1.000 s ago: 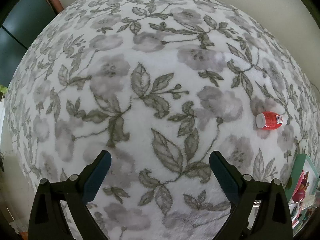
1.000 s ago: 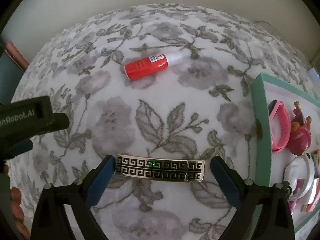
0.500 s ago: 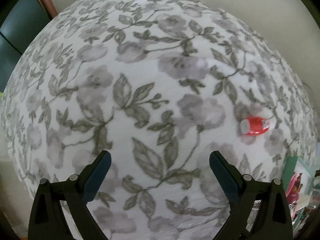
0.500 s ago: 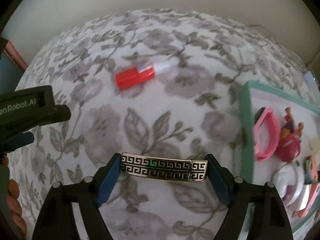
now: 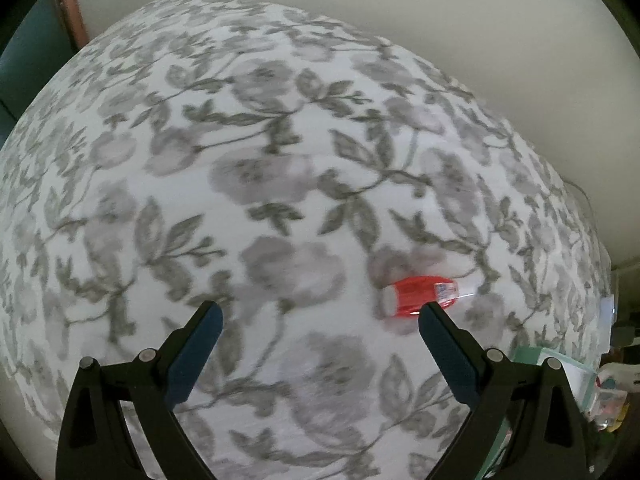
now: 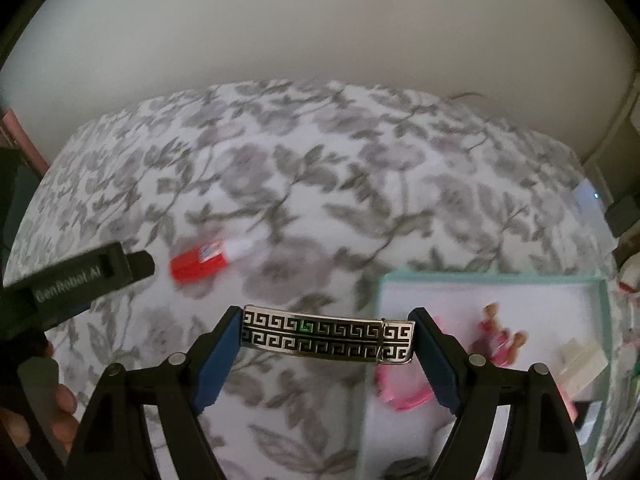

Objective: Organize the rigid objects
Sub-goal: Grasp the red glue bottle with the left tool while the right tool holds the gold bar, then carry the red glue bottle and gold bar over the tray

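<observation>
Lying across everything: flowered grey-and-white cloth (image 6: 320,200), plain wall (image 6: 320,60) behind; nothing blocking the way. Far left in right wrist view, left gripper's black body (image 6: 80,276) with fingertips (image 6: 60,404) of the hand below. Left gripper (image 5: 318,316) wide open, nothing between the jaws; red glue bottle (image 5: 420,294) on its side on the cloth, just past the right jaw tip. Right gripper (image 6: 326,334) clamped end to end on a metal bracelet (image 6: 326,334) with black key pattern, raised off the cloth, beside a green-rimmed tray (image 6: 480,280) of pink trinkets at right
</observation>
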Demonstrator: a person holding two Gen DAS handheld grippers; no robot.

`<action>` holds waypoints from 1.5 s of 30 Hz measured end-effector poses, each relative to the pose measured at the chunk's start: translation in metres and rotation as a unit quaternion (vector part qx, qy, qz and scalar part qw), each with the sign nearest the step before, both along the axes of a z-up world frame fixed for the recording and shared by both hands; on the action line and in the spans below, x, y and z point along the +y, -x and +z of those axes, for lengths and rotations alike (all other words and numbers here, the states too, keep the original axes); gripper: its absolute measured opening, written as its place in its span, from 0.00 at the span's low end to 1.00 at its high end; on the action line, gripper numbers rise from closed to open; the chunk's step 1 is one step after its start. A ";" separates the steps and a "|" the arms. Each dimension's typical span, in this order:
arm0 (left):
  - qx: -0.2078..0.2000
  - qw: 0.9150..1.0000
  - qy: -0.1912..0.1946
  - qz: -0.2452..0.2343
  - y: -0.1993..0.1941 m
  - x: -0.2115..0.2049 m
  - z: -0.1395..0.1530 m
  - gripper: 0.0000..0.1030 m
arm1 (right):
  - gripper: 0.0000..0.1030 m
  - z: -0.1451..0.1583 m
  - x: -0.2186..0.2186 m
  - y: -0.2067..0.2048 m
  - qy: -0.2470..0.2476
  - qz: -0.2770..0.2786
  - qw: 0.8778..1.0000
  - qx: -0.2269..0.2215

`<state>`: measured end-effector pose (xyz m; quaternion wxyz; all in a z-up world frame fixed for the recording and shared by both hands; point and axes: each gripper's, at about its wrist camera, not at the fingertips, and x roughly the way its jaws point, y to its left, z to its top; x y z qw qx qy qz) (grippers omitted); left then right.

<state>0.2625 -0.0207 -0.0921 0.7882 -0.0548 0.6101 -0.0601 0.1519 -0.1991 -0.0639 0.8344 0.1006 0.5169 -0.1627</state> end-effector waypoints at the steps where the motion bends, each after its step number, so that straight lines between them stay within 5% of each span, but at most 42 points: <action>1: -0.001 1.000 -0.001 -0.007 0.000 -0.010 -0.002 0.96 | 0.82 0.002 -0.007 0.000 0.001 -0.003 1.000 -0.002; 17: 0.004 0.999 -0.006 -0.047 -0.016 -0.085 -0.038 0.95 | 0.82 0.001 -0.072 0.005 0.005 -0.027 1.000 -0.010; 23: -0.005 0.998 -0.041 -0.052 -0.017 -0.098 -0.043 0.77 | 0.82 -0.002 -0.083 0.007 -0.005 -0.033 0.999 -0.013; 30: -0.004 0.997 -0.049 -0.057 -0.014 -0.109 -0.046 0.77 | 0.82 -0.002 -0.088 0.015 -0.017 -0.041 0.999 -0.014; 45: -0.018 0.992 0.004 -0.123 0.075 -0.131 0.021 0.77 | 0.82 0.024 -0.096 0.106 -0.031 -0.085 0.996 -0.017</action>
